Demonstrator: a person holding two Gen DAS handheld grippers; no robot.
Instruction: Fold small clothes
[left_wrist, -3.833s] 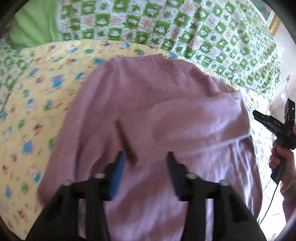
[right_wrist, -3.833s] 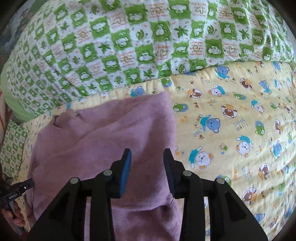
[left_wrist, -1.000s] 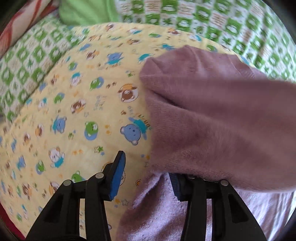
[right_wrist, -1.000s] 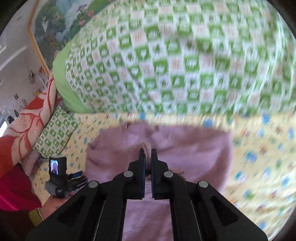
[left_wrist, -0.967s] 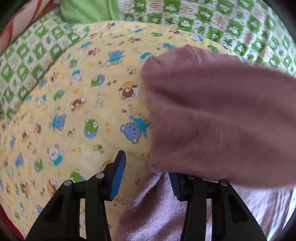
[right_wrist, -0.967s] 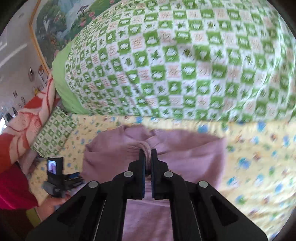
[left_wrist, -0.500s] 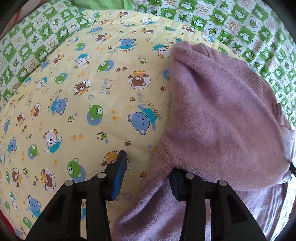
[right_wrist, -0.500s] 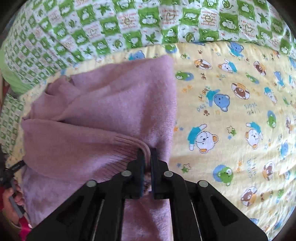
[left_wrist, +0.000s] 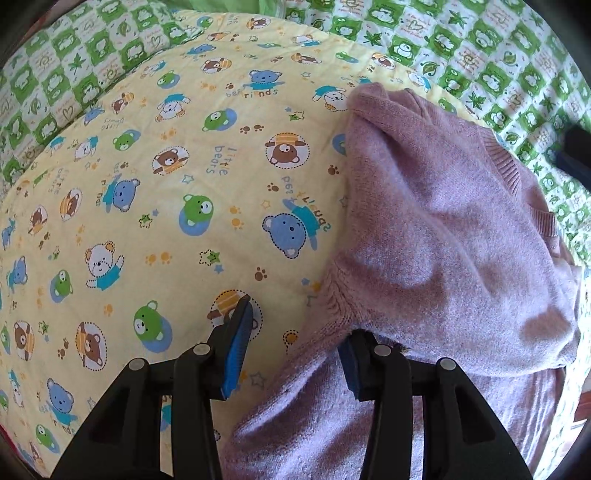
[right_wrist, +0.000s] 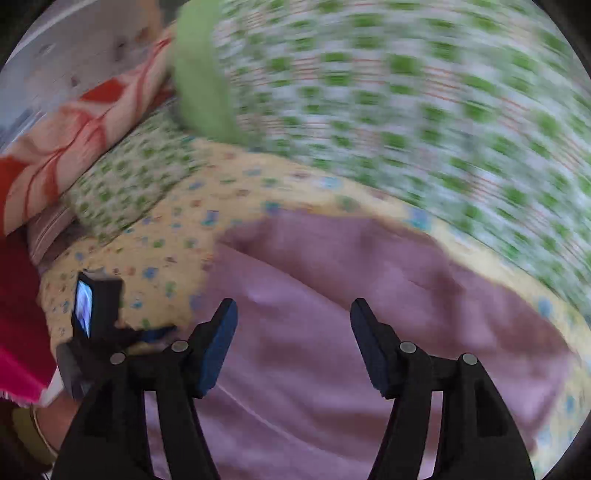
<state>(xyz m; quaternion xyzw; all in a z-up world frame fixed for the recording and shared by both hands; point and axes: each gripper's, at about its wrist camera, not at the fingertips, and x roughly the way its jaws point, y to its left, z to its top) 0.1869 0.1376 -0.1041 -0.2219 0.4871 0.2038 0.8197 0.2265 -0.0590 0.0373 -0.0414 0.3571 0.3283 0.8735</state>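
Note:
A lilac knitted sweater (left_wrist: 443, 229) lies on a yellow bear-print quilt (left_wrist: 155, 192), with one sleeve folded across its body. My left gripper (left_wrist: 295, 339) is open at the sweater's left edge; its right finger (left_wrist: 354, 365) touches the fabric under the folded part, its left finger (left_wrist: 236, 339) is over bare quilt. In the blurred right wrist view the sweater (right_wrist: 332, 288) lies below my right gripper (right_wrist: 293, 343), which is open wide and empty above it. The left gripper's body (right_wrist: 96, 317) shows at the left there.
A green-and-white checked duvet (left_wrist: 461, 48) is heaped along the far side of the quilt. A red and orange patterned blanket (right_wrist: 74, 122) and a green pillow (right_wrist: 199, 81) lie at the far left in the right wrist view.
My right gripper has opened, let go of the sweater's ribbed edge and swung up and left. The folded sleeve now rests on the body. My left gripper stays open at the edge.

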